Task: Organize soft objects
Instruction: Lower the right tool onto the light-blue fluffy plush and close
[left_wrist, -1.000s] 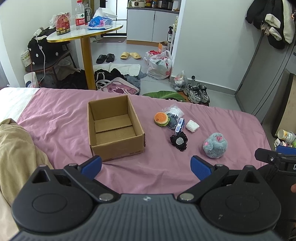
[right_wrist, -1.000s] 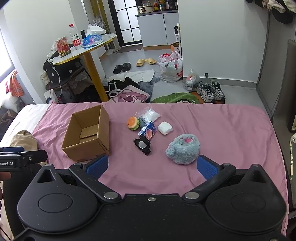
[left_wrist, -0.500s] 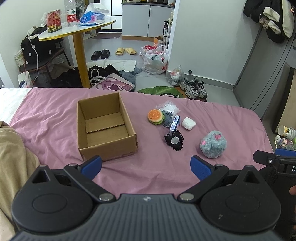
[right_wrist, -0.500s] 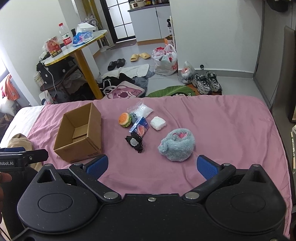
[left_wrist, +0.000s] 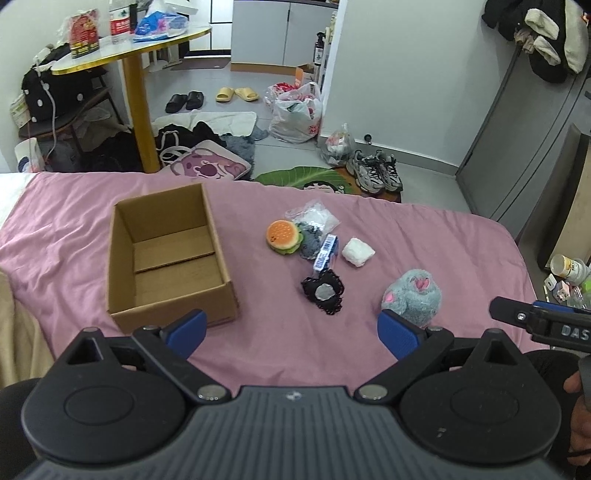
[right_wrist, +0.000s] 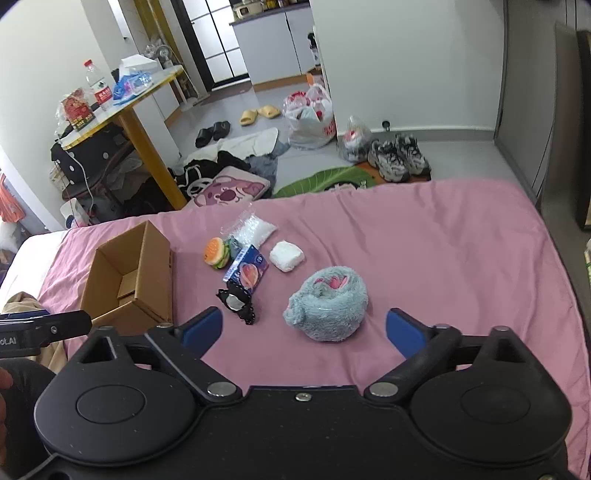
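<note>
On the pink bedspread (left_wrist: 277, 347) stands an open cardboard box (left_wrist: 166, 258) (right_wrist: 129, 277), empty inside. To its right lie a burger-shaped squishy (left_wrist: 282, 236) (right_wrist: 215, 252), a clear plastic bag (left_wrist: 314, 216) (right_wrist: 251, 227), a blue packet (left_wrist: 325, 253) (right_wrist: 247, 268), a white soft block (left_wrist: 357, 252) (right_wrist: 286, 255), a black lace piece (left_wrist: 324, 291) (right_wrist: 236, 301) and a grey-blue plush (left_wrist: 412, 297) (right_wrist: 328, 308). My left gripper (left_wrist: 291, 332) hangs open in front of the box and lace. My right gripper (right_wrist: 304, 328) is open, just short of the plush.
Beyond the bed's far edge the floor holds a yellow-legged table (left_wrist: 136, 110), bags, slippers, sneakers (left_wrist: 375, 170) and a pink cushion (left_wrist: 207, 168). A beige blanket (left_wrist: 14, 332) lies at the bed's left. Grey cabinets (left_wrist: 517, 147) stand at the right.
Both grippers have moved forward and lower toward the bed; box and soft things look nearer. The right gripper has closed in on the plush. Both stay open.
</note>
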